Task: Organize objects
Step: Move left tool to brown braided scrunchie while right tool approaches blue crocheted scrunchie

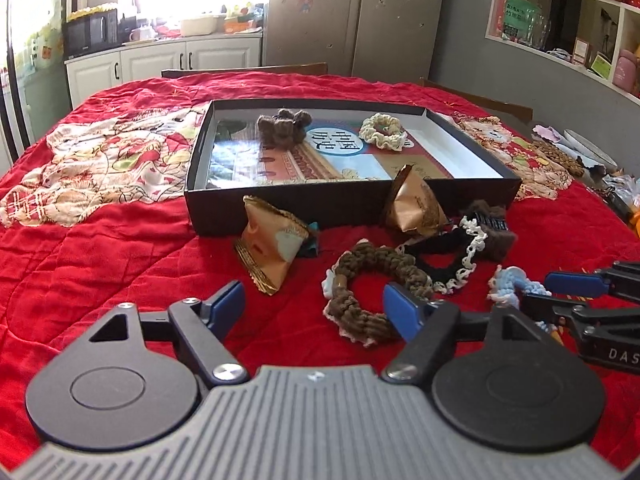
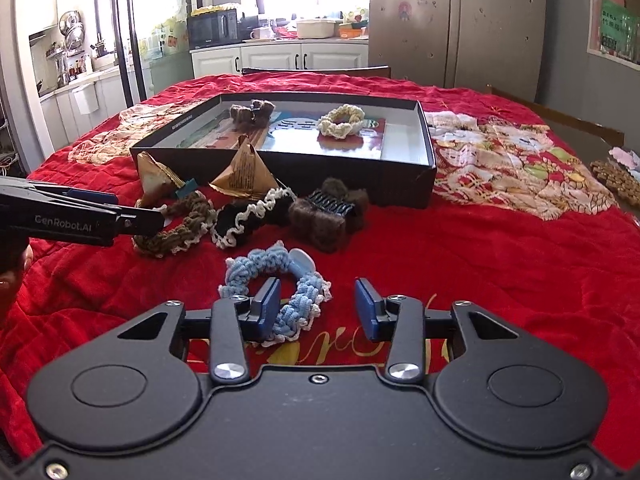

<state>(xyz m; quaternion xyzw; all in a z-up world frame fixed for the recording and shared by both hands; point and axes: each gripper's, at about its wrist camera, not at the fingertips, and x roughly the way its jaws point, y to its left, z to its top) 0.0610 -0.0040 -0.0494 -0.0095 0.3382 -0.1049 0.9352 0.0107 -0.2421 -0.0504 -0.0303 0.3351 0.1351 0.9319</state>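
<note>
A black box [image 1: 352, 204] [image 2: 428, 148] on the red cloth holds a brown hair clip [image 1: 282, 124] [image 2: 252, 112] and a cream scrunchie [image 1: 380, 128] [image 2: 340, 120]. In front lie two tan snack packets [image 1: 272, 240] [image 1: 416, 204] [image 2: 154, 178] [image 2: 244, 176], a brown scrunchie [image 1: 364, 288] [image 2: 176, 224], a black-and-white scrunchie [image 1: 448, 260] [image 2: 248, 220], a brown claw clip [image 1: 492, 224] [image 2: 328, 216] and a blue scrunchie [image 1: 512, 284] [image 2: 280, 292]. My left gripper [image 1: 314, 308] is open, its right finger inside the brown scrunchie. My right gripper [image 2: 318, 308] is open, its left finger inside the blue scrunchie.
The red quilted cloth [image 1: 120, 260] [image 2: 500, 264] covers the whole table. Small items lie at the table's right edge [image 1: 568, 152] [image 2: 616, 180]. Chair backs [image 1: 244, 70] stand behind the table; kitchen cabinets and a fridge lie beyond.
</note>
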